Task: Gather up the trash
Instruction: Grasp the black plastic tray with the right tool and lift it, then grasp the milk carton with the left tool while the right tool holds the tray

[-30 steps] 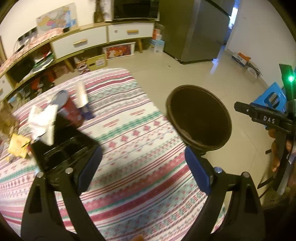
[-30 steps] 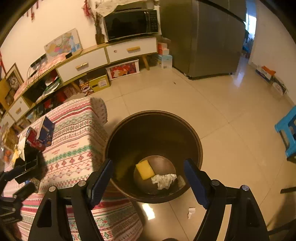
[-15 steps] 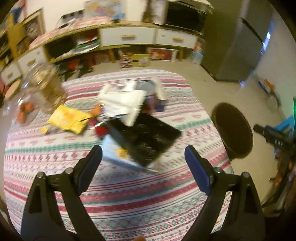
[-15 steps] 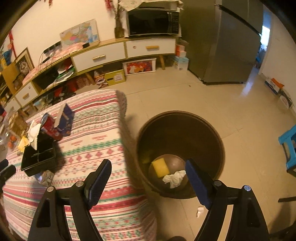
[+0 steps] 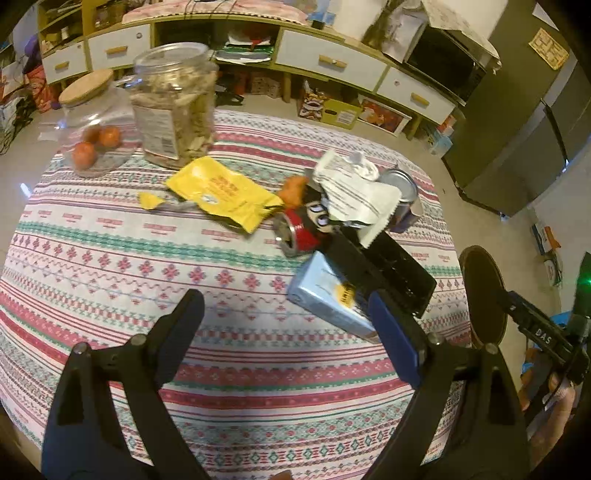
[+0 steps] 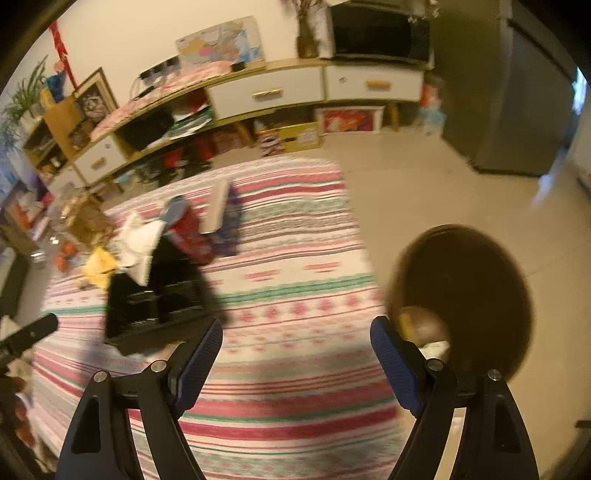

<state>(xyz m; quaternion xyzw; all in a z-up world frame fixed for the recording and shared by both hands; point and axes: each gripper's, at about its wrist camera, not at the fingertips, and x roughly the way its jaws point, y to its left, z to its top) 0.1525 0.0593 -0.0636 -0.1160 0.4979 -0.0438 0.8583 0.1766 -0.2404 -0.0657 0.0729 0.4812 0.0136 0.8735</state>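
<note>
My left gripper (image 5: 284, 306) is open over the striped tablecloth (image 5: 110, 258), with nothing between its fingers. Just beyond its right finger lie a pale blue carton (image 5: 325, 295) and a black plastic tray (image 5: 384, 273). Past them are a red can (image 5: 299, 232), a yellow wrapper (image 5: 221, 192), crumpled white paper (image 5: 354, 188) and a blue can (image 5: 402, 199). My right gripper (image 6: 297, 328) is open and empty above the table's near edge. The brown bin (image 6: 472, 288) is on the floor to its right, holding a yellow sponge (image 6: 406, 321) and a white tissue (image 6: 436, 347).
A glass jar of snacks (image 5: 173, 107) and a lidded jar of oranges (image 5: 92, 125) stand at the table's far left. A low sideboard (image 6: 266, 92) with drawers and a microwave (image 6: 376, 33) line the wall. A grey fridge (image 6: 509, 103) stands at the right.
Both views have swung left. The left gripper went from the bin side of the table to in front of the trash heap. The right gripper moved off the bin to over the table edge.
</note>
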